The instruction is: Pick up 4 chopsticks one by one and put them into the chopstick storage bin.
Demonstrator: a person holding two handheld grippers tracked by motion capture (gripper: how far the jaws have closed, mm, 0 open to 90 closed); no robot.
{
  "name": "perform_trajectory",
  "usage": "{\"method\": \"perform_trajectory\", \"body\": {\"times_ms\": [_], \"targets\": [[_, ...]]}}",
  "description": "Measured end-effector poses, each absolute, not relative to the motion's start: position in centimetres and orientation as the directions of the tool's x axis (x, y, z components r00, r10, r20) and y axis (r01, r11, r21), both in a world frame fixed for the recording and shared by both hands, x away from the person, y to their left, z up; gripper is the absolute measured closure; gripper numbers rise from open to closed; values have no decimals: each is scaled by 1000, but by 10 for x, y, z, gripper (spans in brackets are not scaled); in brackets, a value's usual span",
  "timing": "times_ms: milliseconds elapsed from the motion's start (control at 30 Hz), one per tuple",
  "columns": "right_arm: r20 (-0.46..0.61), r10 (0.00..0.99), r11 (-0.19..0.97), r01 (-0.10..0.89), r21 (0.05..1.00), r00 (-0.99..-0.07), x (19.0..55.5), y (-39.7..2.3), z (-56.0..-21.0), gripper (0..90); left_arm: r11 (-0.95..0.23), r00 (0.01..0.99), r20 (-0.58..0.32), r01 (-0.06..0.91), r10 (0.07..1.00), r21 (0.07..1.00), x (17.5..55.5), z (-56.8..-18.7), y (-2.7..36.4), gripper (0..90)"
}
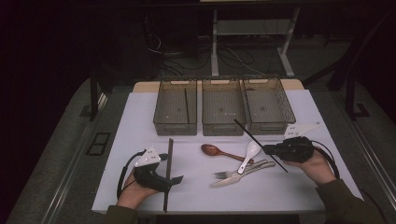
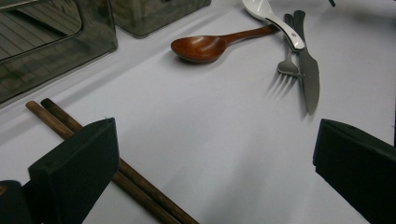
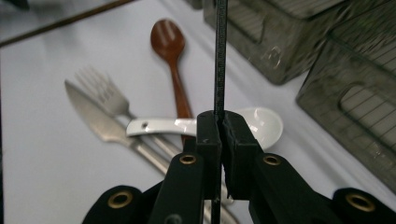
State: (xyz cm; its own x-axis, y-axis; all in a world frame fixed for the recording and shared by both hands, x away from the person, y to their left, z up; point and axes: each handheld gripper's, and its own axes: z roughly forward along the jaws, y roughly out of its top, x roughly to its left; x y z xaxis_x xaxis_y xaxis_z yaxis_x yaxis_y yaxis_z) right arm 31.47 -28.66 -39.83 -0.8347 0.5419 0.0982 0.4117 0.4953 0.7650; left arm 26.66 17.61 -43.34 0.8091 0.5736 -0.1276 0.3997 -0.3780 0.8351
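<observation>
At the left, the left gripper (image 1: 173,179) is held low over the white table (image 1: 140,121) with its jaws spread wide and nothing between them, just beside a pair of brown chopsticks (image 2: 135,179) lying on the cloth. Further right, a wooden spoon (image 1: 212,150), a white spoon (image 1: 250,153), a fork (image 1: 229,173) and a knife (image 1: 233,179) are left in a loose pile. At the right, a thin black chopstick (image 1: 254,138) is pinched tightly in the closed right gripper (image 1: 267,150), raised off the table and slanted toward the three mesh baskets (image 1: 224,123). A sorting step appears to be in hand; next, the stick probably needs carrying over the left basket (image 1: 161,123), where a similar dark stick (image 1: 186,105) already lies. No writing or label can be read.
</observation>
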Motion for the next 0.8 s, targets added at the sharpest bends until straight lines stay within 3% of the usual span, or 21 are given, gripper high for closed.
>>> {"method": "perform_trajectory", "body": {"times_ms": [800], "targets": [[142,608,330,412,849,-781,343,-248,-389,854,-349,801,-141,402,582,846,267,-435,177,0]]}}
